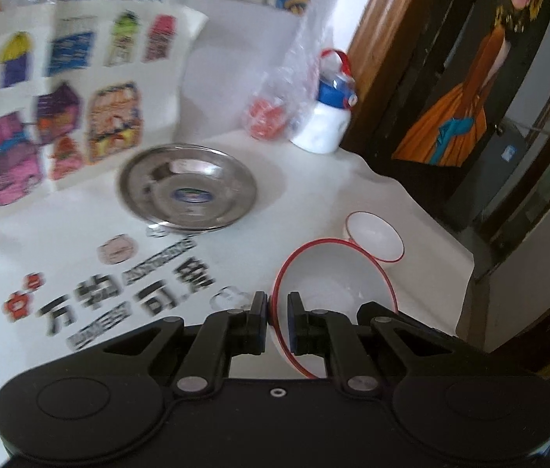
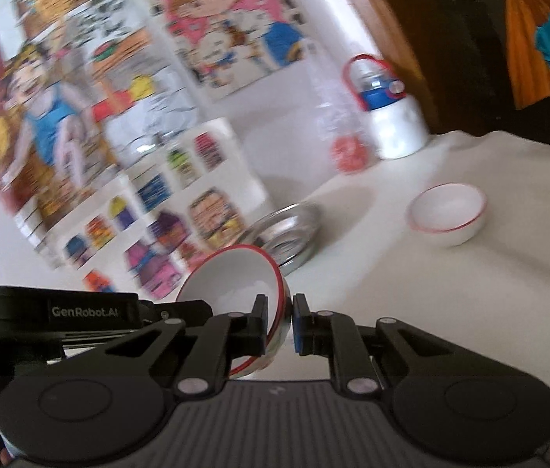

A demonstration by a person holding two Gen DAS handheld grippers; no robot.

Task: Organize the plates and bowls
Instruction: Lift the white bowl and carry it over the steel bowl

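My left gripper (image 1: 278, 318) is shut on the rim of a white bowl with a red rim (image 1: 333, 273), held above the table. My right gripper (image 2: 279, 321) is shut on the rim of another white red-rimmed bowl (image 2: 232, 284), tilted, with the left gripper's body just to its left. A third, smaller white red-rimmed bowl (image 1: 374, 236) stands on the table at the right; it also shows in the right wrist view (image 2: 446, 214). A steel plate (image 1: 189, 187) lies further back on the table, and shows behind the held bowl in the right wrist view (image 2: 286, 230).
A white table cover (image 1: 306, 179) with printed lettering spans the table; its right edge drops off. A white bottle with blue and red lid (image 1: 325, 117) and a plastic bag with red contents (image 1: 271, 113) stand at the back. Cartoon posters (image 1: 60, 97) line the wall.
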